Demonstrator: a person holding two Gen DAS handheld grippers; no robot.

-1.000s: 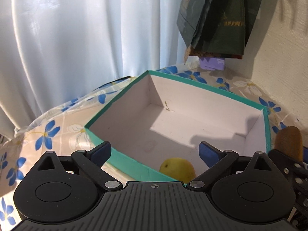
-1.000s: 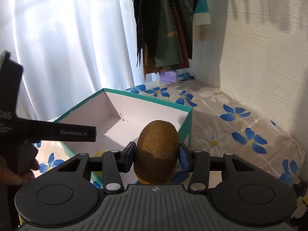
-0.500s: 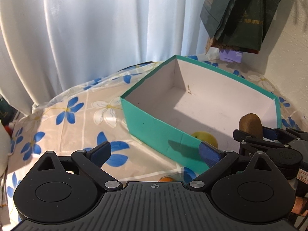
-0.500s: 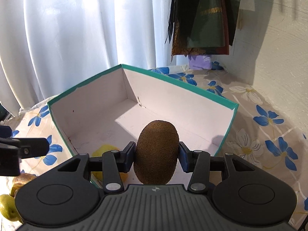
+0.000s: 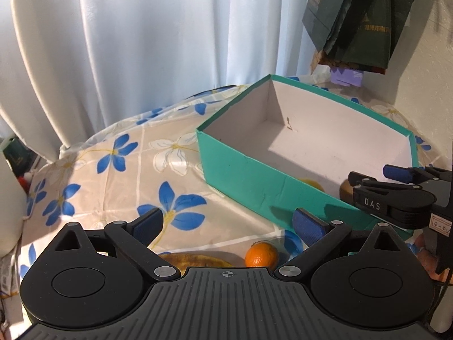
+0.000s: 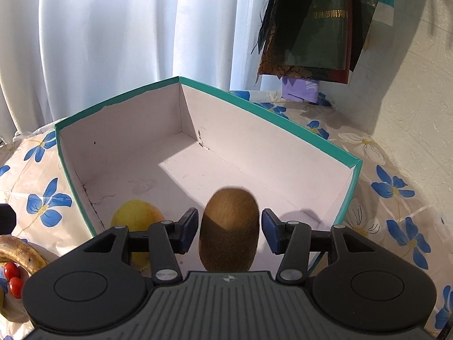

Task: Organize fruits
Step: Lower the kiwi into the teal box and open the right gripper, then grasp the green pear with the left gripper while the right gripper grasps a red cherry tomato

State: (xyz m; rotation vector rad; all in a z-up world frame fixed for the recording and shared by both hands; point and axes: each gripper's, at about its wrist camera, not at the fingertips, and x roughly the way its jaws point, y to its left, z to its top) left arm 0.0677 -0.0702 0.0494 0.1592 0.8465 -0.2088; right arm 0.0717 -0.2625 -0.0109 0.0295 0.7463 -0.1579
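Note:
A teal box (image 6: pixel 346 157) with a white inside stands on the flowered tablecloth; it also shows in the left wrist view (image 5: pixel 246 172). A brown kiwi (image 6: pixel 229 221) sits between the fingers of my right gripper (image 6: pixel 229 228) over the box's near end. The jaws stand apart from the kiwi with a gap on each side. A yellow lemon (image 6: pixel 136 216) lies in the box's near left corner. My left gripper (image 5: pixel 226 222) is open and empty, above the cloth to the left of the box, over an orange (image 5: pixel 261 255) and a banana (image 5: pixel 195 259).
A browned banana (image 6: pixel 19 255) and red cherry tomatoes (image 6: pixel 12 277) lie on the cloth left of the box. White curtains hang behind the table. Dark bags (image 6: pixel 311 34) hang on the wall at the back right. The wall runs along the right side.
My right gripper has opened and no longer clamps the kiwi, and it has moved lower over the box. My left gripper has drawn back and left, bringing the orange and banana into view.

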